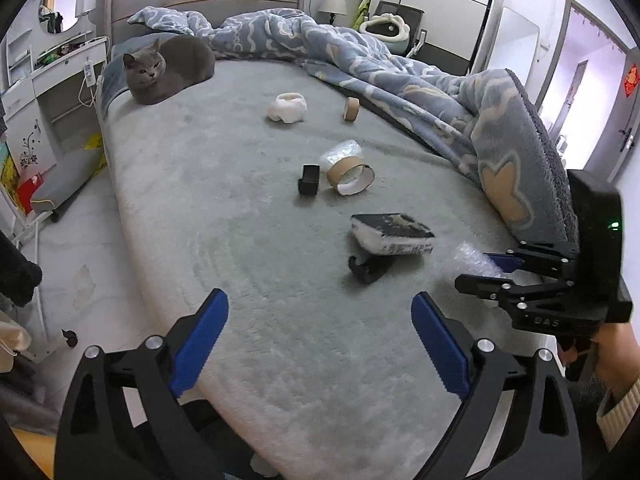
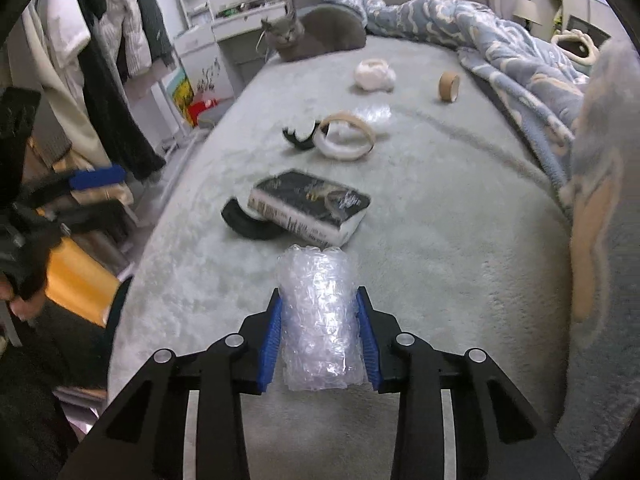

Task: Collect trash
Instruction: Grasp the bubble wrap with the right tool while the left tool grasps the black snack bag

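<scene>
Bubble wrap (image 2: 320,320) pinched in right gripper (image 2: 322,336); left gripper (image 1: 320,344) spread, empty; tape rolls (image 1: 351,178), scraps upper-centre left.

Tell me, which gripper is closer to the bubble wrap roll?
Right. The right gripper squeezes the bubble wrap roll between its fingers; the left gripper hangs open beside it, over bare bed.

Showing pale grey-green across the bed (image 1: 248,216), grey on the cat (image 1: 168,68). Wearing blue with cream cloud shapes over the blanket (image 1: 400,80), black with pale print on the book (image 2: 308,204). Gleaming clear on the bubble wrap (image 2: 320,320), between blue pads (image 2: 272,336) of the black right hand-held gripper (image 2: 320,320).
</scene>
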The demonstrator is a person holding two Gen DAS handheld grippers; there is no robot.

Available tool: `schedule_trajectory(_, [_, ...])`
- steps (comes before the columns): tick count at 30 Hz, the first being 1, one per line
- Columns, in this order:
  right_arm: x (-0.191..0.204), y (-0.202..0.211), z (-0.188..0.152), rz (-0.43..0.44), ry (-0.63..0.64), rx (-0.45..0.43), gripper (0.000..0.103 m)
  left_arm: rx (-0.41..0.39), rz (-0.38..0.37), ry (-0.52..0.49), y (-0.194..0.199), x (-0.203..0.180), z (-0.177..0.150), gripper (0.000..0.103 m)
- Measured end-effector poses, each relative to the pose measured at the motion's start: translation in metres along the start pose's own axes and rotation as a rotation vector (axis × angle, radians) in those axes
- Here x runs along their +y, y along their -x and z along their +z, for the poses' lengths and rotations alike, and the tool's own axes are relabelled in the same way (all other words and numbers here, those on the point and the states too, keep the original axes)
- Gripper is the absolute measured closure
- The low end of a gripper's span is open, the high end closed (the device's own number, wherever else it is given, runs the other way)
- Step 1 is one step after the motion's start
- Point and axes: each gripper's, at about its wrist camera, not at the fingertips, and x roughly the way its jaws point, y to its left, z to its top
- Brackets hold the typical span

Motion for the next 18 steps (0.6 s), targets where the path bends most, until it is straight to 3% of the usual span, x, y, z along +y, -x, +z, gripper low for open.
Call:
schedule_trajectory(10, [-0.026, 0.028, 0.0, 0.008, -0.09, -0.063, 0.067, 0.022, 0.019, -0.048, -0.032, -0.06, 0.022, 0.007])
schedule_trajectory(18, [-0.039, 0.042, -0.008, 0.041, -0.118, -0.089, 0.067, 0.087, 0.042, -0.007, -0.067, -0.069, 0.038, 0.007])
